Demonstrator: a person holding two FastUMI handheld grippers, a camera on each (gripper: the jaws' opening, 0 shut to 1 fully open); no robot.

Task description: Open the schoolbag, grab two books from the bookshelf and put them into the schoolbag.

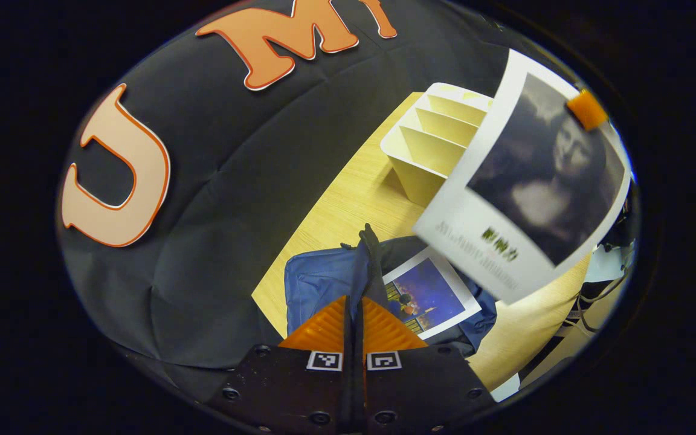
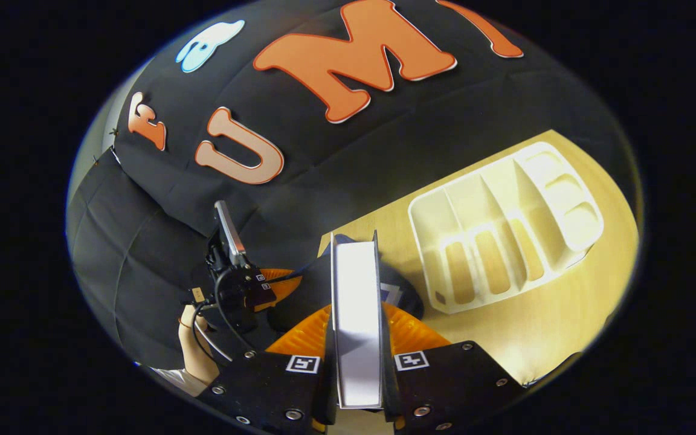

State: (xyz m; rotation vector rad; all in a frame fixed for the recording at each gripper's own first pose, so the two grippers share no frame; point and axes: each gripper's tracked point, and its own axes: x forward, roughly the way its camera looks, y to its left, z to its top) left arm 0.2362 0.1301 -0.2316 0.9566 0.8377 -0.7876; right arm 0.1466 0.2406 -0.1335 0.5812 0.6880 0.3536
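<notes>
The blue schoolbag (image 1: 318, 281) lies open on the wooden table (image 1: 348, 199). My left gripper (image 1: 363, 305) is shut on a dark strap (image 1: 367, 254) at the bag's opening and holds it up. A book with a night-sky cover (image 1: 429, 296) lies inside the bag. A second book with a dark portrait cover (image 1: 535, 187) hangs in the air above the bag. My right gripper (image 2: 357, 314) is shut on this book (image 2: 355, 272), seen edge-on. One of its fingertips (image 1: 586, 109) shows at the book's top corner. The cream bookshelf (image 2: 505, 229) has no books in its slots.
The bookshelf (image 1: 438, 139) stands on the table behind the bag. In the right gripper view the left gripper (image 2: 242, 287) and the hand (image 2: 194, 347) holding it show at the left, with the bag (image 2: 411, 302) under the held book. Cables hang beyond the table edge (image 1: 589, 302).
</notes>
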